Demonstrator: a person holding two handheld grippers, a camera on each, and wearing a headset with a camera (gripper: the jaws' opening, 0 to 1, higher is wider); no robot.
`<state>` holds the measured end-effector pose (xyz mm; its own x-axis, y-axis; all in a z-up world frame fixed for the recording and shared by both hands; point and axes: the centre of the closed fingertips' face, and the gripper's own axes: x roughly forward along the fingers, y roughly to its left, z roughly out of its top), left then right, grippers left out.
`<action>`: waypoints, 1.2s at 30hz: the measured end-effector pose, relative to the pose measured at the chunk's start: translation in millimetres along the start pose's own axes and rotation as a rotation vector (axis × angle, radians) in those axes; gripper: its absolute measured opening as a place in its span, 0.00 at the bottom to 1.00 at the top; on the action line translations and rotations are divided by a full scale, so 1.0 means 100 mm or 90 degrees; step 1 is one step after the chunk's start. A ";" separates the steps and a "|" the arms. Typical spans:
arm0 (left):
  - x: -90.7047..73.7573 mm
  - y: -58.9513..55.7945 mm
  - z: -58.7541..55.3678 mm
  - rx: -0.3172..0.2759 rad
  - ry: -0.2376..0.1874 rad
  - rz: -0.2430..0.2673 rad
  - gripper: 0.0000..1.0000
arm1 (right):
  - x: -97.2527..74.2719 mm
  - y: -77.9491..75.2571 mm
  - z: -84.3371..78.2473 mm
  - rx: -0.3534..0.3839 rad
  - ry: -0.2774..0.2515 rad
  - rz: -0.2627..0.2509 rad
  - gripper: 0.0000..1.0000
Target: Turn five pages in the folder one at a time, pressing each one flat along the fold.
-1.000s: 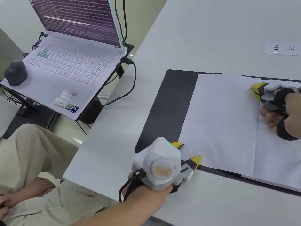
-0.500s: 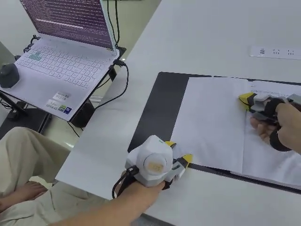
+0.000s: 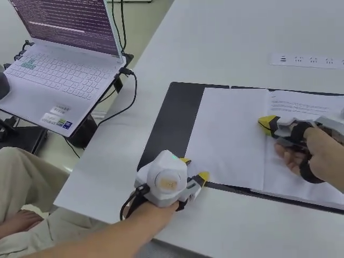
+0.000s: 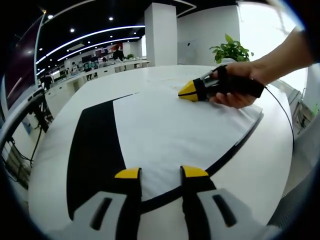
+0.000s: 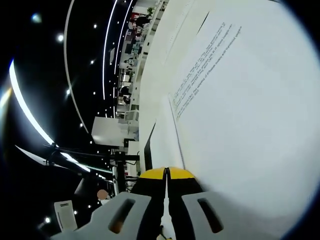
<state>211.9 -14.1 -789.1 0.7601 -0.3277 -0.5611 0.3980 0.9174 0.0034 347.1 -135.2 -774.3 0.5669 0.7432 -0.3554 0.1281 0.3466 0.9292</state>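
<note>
1. Yellow tips lead on the left gripper (image 4: 161, 173). Its jaws are spread with a clear gap between them, and they sit over the near edge of the open folder (image 4: 92, 150).
2. Just ahead of those jaws we see the folder's black cover running off to their left. A blank page (image 4: 165, 125) lies flat straight in front of them.
3. Farther along the same line, across the blank page, we find the right gripper (image 3: 267, 124) held in a hand (image 3: 309, 153). It is well apart from the left jaws.
4. The right gripper's jaws are pressed together, yellow tip against yellow tip. We cannot tell whether any paper is caught between them.
5. Those closed tips rest at the fold (image 3: 266, 158), where the blank page meets the printed page (image 5: 240, 100).
6. In the right gripper view, lines of small text on the printed page run ahead and to the right of the jaws. The text is too fine for us to read.
7. The folder lies open on a white table (image 3: 215, 43), and a power strip (image 3: 306, 60) sits on the table beyond the folder's far edge.
8. Off the table, far to the left of the left jaws, we see an open laptop (image 3: 54, 75) with a black cable (image 3: 126, 99) plugged into its side.
9. Farthest off in the left gripper view, a potted plant (image 4: 231, 50) stands behind the hand.
</note>
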 end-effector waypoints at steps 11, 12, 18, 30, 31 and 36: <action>-0.01 0.00 0.00 0.000 -0.001 0.000 0.29 | -0.21 -0.08 -0.39 -0.020 0.055 -0.006 0.00; -0.01 -0.01 0.01 0.000 -0.001 0.000 0.29 | -0.23 -0.08 -0.43 -0.023 0.061 -0.006 0.00; -0.01 -0.01 0.01 -0.001 -0.003 0.000 0.29 | -0.41 -0.16 -0.70 -0.030 0.101 -0.008 0.00; -0.02 -0.02 0.02 -0.004 -0.003 0.000 0.29 | -0.72 -0.25 -1.11 -0.002 0.124 0.001 0.00; -0.02 -0.02 0.02 -0.004 -0.003 0.000 0.29 | -0.75 -0.26 -1.17 -0.001 0.129 0.001 0.00; -0.02 -0.02 0.01 -0.007 0.002 0.001 0.29 | -0.90 -0.30 -1.37 0.013 0.136 0.005 0.00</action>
<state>210.3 -15.1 -786.9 0.7592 -0.3258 -0.5635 0.3911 0.9203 -0.0052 180.5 -133.8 -784.2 0.3822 0.8511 -0.3599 0.1423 0.3307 0.9330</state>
